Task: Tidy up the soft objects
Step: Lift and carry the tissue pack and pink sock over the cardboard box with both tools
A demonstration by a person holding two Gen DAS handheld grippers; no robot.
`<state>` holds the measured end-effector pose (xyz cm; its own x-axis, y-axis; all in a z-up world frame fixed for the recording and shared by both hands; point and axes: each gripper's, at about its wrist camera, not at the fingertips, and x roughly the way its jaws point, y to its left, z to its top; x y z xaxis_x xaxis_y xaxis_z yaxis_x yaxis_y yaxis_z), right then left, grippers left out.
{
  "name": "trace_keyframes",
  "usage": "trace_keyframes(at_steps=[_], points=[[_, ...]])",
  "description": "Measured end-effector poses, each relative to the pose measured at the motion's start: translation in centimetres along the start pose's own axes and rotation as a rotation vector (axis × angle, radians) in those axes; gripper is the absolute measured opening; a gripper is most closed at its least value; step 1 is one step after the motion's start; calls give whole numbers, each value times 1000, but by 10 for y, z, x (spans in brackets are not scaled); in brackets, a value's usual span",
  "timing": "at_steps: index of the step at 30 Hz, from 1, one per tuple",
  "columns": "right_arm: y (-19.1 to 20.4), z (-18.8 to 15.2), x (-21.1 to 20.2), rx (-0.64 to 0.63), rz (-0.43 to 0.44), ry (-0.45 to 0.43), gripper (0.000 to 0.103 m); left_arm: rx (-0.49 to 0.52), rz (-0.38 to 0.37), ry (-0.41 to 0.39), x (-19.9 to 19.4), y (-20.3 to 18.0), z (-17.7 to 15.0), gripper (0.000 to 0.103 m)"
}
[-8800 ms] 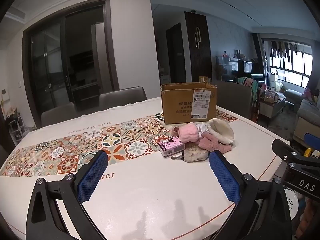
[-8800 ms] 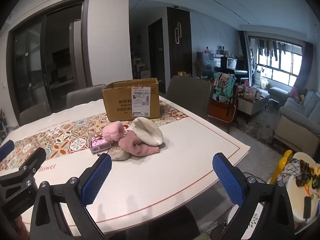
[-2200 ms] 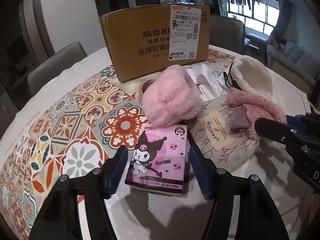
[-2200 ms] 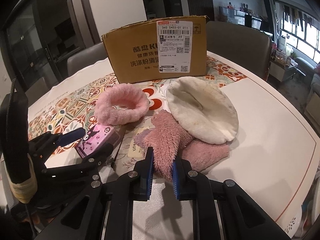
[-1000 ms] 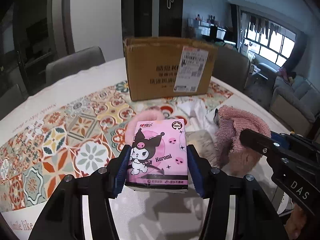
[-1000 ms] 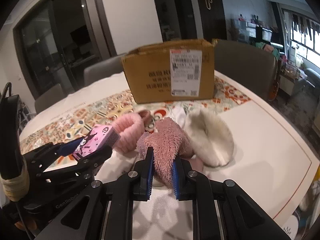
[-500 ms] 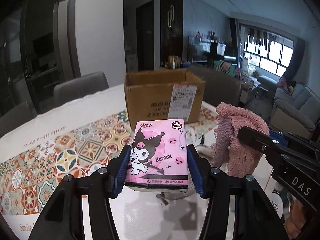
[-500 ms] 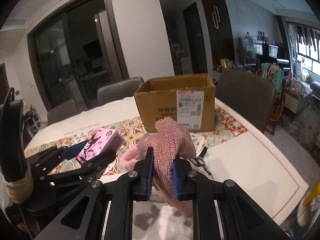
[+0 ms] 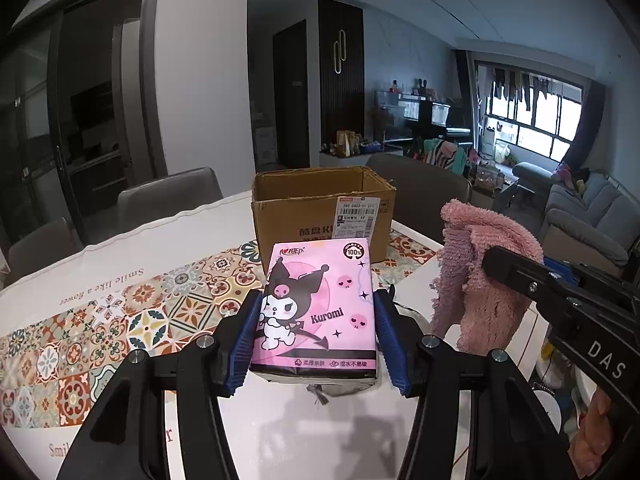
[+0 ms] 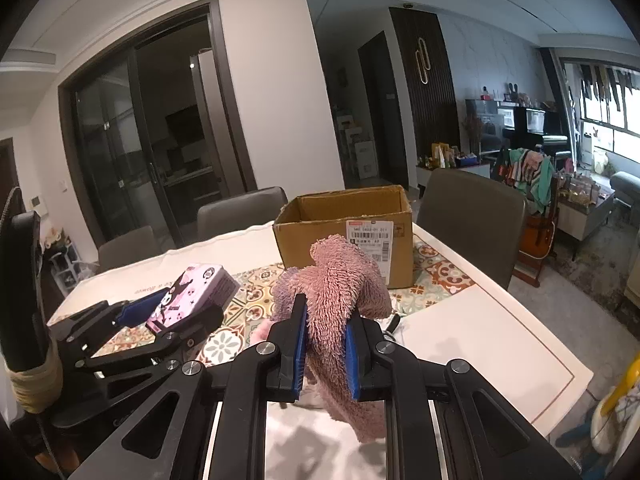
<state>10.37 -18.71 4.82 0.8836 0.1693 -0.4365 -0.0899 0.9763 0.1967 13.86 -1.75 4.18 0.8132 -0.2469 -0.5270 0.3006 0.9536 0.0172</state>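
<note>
Evidently nothing is boxed yet: the left gripper (image 9: 316,334) clamps the pink tissue pack (image 9: 318,308) and the right gripper (image 10: 325,350) pinches the fluffy pink cloth (image 10: 340,280), both held aloft just short of the open cardboard box (image 10: 344,232); dropping them in remains.

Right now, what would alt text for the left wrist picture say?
Left gripper clamps a pink Kuromi tissue pack above a white table. Behind stands an open brown cardboard box; at right, the right gripper holds a fuzzy pink cloth.
</note>
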Motion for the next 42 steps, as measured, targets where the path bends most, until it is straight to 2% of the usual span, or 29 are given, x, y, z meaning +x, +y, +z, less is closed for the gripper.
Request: trace_keyframes(at_steps=[17, 26, 34, 42], points=[[-4, -1, -26, 23, 6, -53, 18, 47, 15, -35, -10, -16, 11, 55], [-3, 5, -22, 17, 0, -63, 18, 20, -7, -33, 1, -11, 21, 55], [-4, 41, 1, -4, -17, -102, 18, 60, 18, -59, 21, -1, 60, 55], [-9, 80, 39, -39, -8, -99, 18, 81, 33, -74, 52, 6, 103, 55]])
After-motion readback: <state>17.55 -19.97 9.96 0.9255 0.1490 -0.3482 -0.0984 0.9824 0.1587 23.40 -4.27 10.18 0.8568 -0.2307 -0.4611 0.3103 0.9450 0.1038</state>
